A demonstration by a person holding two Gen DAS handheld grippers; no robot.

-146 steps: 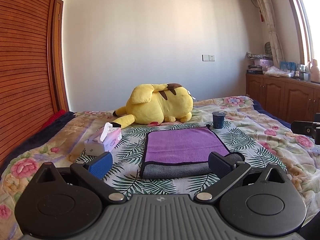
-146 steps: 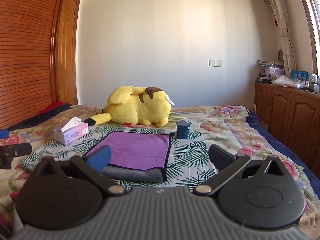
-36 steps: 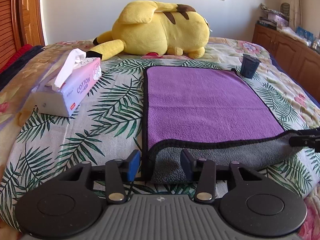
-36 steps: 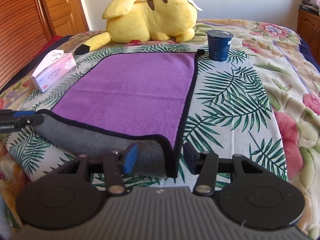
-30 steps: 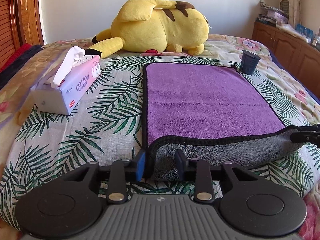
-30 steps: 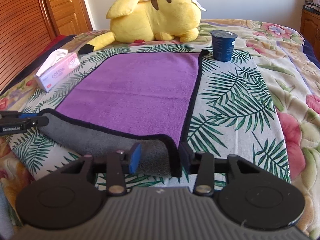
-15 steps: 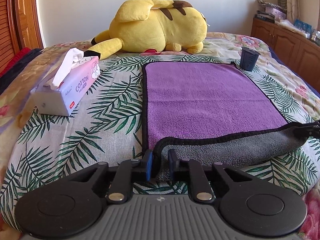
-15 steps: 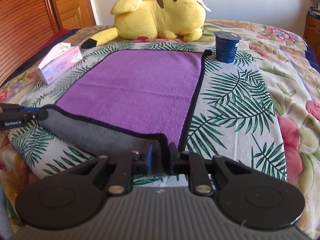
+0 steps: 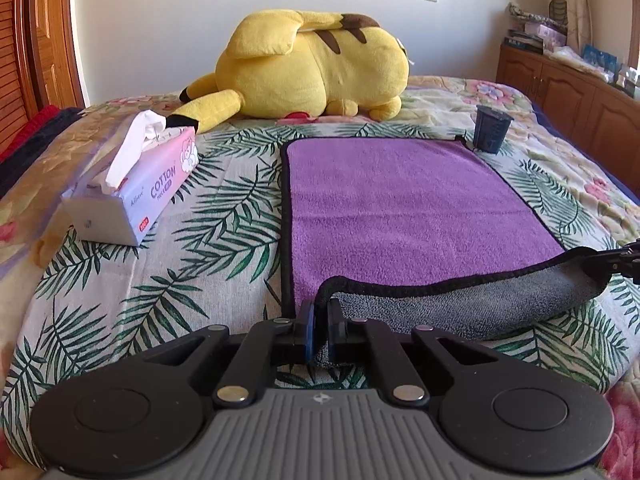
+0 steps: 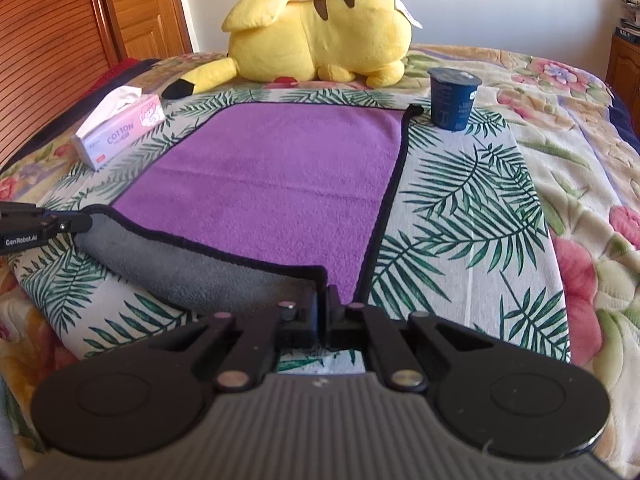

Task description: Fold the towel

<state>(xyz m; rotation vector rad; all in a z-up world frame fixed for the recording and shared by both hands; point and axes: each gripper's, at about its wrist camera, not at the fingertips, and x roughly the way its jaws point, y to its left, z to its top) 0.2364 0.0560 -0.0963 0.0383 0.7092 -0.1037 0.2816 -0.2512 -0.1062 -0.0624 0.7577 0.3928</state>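
Bed with leaf-print cover filling both frames. Towel (image 9: 400,208) lying flat at frame centre, long axis running away toward upper frame. Left gripper (image 9: 320,322) pinching near-left corner, right gripper (image 10: 322,312) pinching near-right corner; near edge lifting, grey underside showing.

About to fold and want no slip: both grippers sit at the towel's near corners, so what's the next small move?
Probably lift both corners together and carry them toward the far edge. The left gripper and right gripper are each shut on a near corner of the towel, grey underside already showing, far half still flat.
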